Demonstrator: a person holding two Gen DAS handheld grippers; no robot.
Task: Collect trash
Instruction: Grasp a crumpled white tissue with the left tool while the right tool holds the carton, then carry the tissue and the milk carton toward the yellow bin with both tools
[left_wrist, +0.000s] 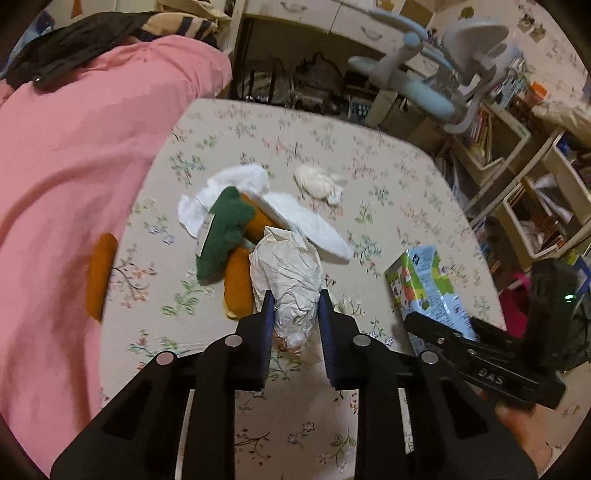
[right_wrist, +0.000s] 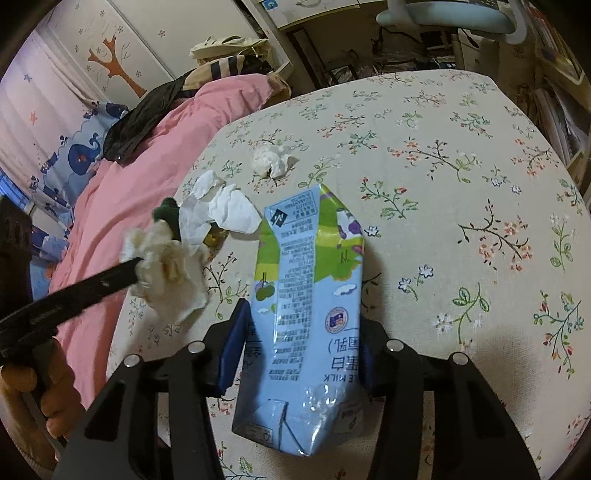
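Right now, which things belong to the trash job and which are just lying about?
Trash job: crumpled paper in left gripper; milk carton in right gripper; tissue ball; white tissues.
Lying about: green and orange socks; pink duvet; chair.

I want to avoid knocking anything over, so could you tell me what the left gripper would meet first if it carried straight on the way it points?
The left gripper already grips crumpled paper; beyond that, probably the green-and-orange plush toy.

Each fisheye rides close behind its own tool, looking steeply down along the fingers onto the flowered bed sheet (left_wrist: 388, 177), and both views share the milk carton (right_wrist: 306, 295) and crumpled paper (left_wrist: 291, 280).
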